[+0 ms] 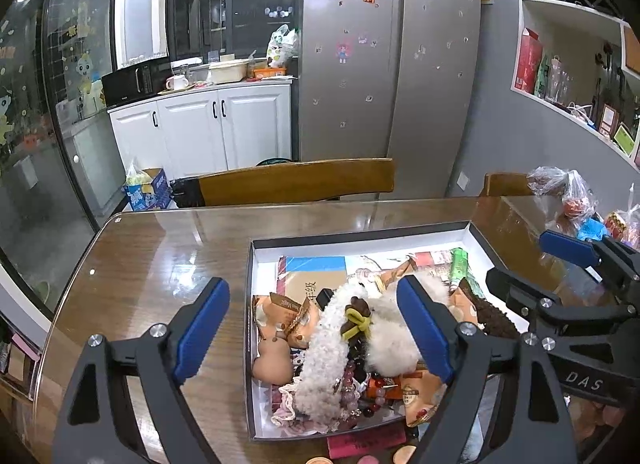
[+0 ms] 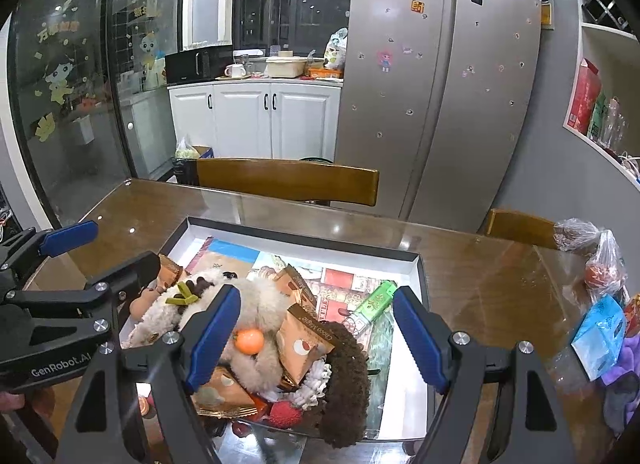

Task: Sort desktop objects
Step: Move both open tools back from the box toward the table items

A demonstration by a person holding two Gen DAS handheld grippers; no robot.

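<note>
1. Left wrist view: my left gripper [image 1: 314, 322] hangs over the near-left part of the shallow box [image 1: 250, 328], its tongs released and spread wide, holding nothing. One finger sits outside the box wall at 9 o'clock, the other over the white fluffy scrunchie [image 1: 324, 348] at the centre. I judge it is parked wide so it can drop on the pile. The right gripper [image 1: 532, 260] shows at 3 o'clock, also spread.

2. Right wrist view: my right gripper [image 2: 316, 332] hovers over the same box [image 2: 422, 304], tongs released, empty. Between its fingers lie a brown snack packet [image 2: 304, 338], a small orange ball [image 2: 249, 340] and a dark brown knitted band [image 2: 346, 376]; the green tube [image 2: 374, 302] lies toward 1 o'clock. The sorted things are heaped in the box, presumably because it is the collecting tray on the table [image 2: 480, 264].
</note>
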